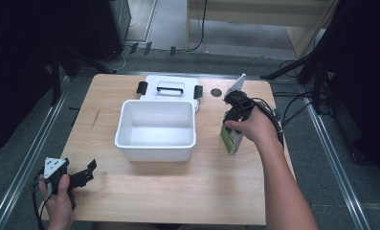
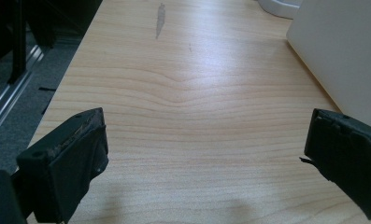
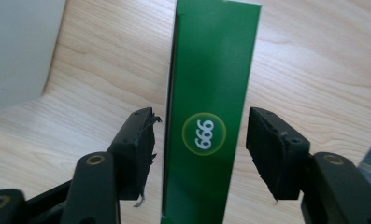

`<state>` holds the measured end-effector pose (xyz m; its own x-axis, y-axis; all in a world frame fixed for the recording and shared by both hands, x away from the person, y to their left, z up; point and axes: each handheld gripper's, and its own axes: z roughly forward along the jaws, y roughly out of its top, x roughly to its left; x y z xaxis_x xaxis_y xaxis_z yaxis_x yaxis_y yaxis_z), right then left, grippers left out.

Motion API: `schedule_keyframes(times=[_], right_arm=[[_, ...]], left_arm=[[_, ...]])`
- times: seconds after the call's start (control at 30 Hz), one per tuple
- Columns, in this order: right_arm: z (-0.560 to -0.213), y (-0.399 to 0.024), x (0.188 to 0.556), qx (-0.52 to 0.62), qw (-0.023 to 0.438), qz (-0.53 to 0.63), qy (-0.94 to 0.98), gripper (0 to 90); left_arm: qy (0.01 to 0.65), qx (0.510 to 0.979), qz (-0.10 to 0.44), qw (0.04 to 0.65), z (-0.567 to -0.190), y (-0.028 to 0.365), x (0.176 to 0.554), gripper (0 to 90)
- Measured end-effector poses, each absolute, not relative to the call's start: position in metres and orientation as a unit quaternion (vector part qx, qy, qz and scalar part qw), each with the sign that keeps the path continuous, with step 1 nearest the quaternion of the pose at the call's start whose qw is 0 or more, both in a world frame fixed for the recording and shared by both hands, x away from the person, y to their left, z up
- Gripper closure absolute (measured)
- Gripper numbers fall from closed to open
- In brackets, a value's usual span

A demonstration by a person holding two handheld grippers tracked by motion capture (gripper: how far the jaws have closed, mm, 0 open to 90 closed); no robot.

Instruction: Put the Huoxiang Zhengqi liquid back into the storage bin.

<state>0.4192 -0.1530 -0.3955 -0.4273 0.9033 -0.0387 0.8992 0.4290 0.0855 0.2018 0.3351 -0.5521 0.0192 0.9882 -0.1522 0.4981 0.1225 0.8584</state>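
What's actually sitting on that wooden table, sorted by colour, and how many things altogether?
White: 2, the open tub and its lid lying behind it.
Green: 1, the box standing between the right gripper's open jaws.
Total: 3.

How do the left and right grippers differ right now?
The left gripper has bare table between its jaws; the right gripper straddles an upright green box, small gaps on both sides. The left gripper sits at the table's near left corner, far from the white bin; the right gripper is right of the bin. Both are open and hand-held.
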Motion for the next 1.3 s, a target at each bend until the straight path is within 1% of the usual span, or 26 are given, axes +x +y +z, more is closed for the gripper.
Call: schedule_keyframes(times=[0.07, 0.2, 0.27, 0.3, 0.33, 0.37, 0.43, 0.57, 0.7, 0.73, 0.77, 0.8, 0.9, 1.1, 1.17, 1.3], right_arm=[[-0.397, -0.153, 0.421, 0.535, 0.033, 0.022, 0.844, 45.9], [-0.398, -0.153, 0.424, 0.538, 0.036, 0.026, 0.842, 50.3], [-0.398, -0.152, 0.425, 0.537, 0.034, 0.028, 0.842, 56.5], [-0.398, -0.152, 0.425, 0.537, 0.034, 0.028, 0.842, 56.5], [-0.399, -0.151, 0.425, 0.532, 0.035, 0.028, 0.845, 60.5], [-0.399, -0.151, 0.425, 0.532, 0.035, 0.028, 0.845, 60.5], [-0.398, -0.151, 0.425, 0.526, 0.042, 0.025, 0.849, 63.9], [-0.397, -0.152, 0.424, 0.516, 0.045, 0.027, 0.855, 64.5], [-0.395, -0.153, 0.42, 0.478, 0.063, 0.032, 0.875, 64.7], [-0.393, -0.153, 0.416, 0.445, 0.077, 0.039, 0.891, 64.7], [-0.393, -0.153, 0.416, 0.445, 0.077, 0.039, 0.891, 64.7], [-0.389, -0.155, 0.414, 0.416, 0.09, 0.043, 0.904, 64.8], [-0.383, -0.155, 0.408, 0.379, 0.104, 0.044, 0.919, 64.9], [-0.37, -0.155, 0.399, 0.337, 0.105, 0.069, 0.933, 64.8], [-0.36, -0.152, 0.394, 0.316, 0.096, 0.088, 0.94, 64.9], [-0.349, -0.148, 0.389, 0.288, 0.095, 0.096, 0.948, 64.9]], left_arm=[[0.631, 0.588, 0.304, 0.404, -0.552, 0.335, 0.202, 0.5], [0.631, 0.589, 0.303, 0.404, -0.552, 0.335, 0.202, 0.5], [0.631, 0.588, 0.303, 0.404, -0.552, 0.335, 0.202, 0.5], [0.631, 0.588, 0.303, 0.404, -0.552, 0.335, 0.202, 0.6], [0.631, 0.588, 0.303, 0.404, -0.552, 0.335, 0.202, 0.5], [0.631, 0.588, 0.303, 0.404, -0.552, 0.335, 0.202, 0.6], [0.631, 0.589, 0.303, 0.404, -0.552, 0.335, 0.202, 0.6], [0.631, 0.588, 0.303, 0.405, -0.552, 0.335, 0.202, 0.6], [0.631, 0.588, 0.303, 0.405, -0.552, 0.335, 0.202, 0.6], [0.631, 0.589, 0.303, 0.405, -0.552, 0.335, 0.202, 0.6], [0.631, 0.589, 0.303, 0.404, -0.552, 0.335, 0.202, 0.6], [0.631, 0.589, 0.303, 0.404, -0.552, 0.335, 0.202, 0.5], [0.63, 0.59, 0.302, 0.404, -0.552, 0.335, 0.202, 0.6], [0.629, 0.59, 0.302, 0.406, -0.552, 0.335, 0.202, 0.6], [0.629, 0.59, 0.302, 0.406, -0.552, 0.335, 0.202, 0.6], [0.63, 0.59, 0.301, 0.406, -0.552, 0.335, 0.202, 0.6]])
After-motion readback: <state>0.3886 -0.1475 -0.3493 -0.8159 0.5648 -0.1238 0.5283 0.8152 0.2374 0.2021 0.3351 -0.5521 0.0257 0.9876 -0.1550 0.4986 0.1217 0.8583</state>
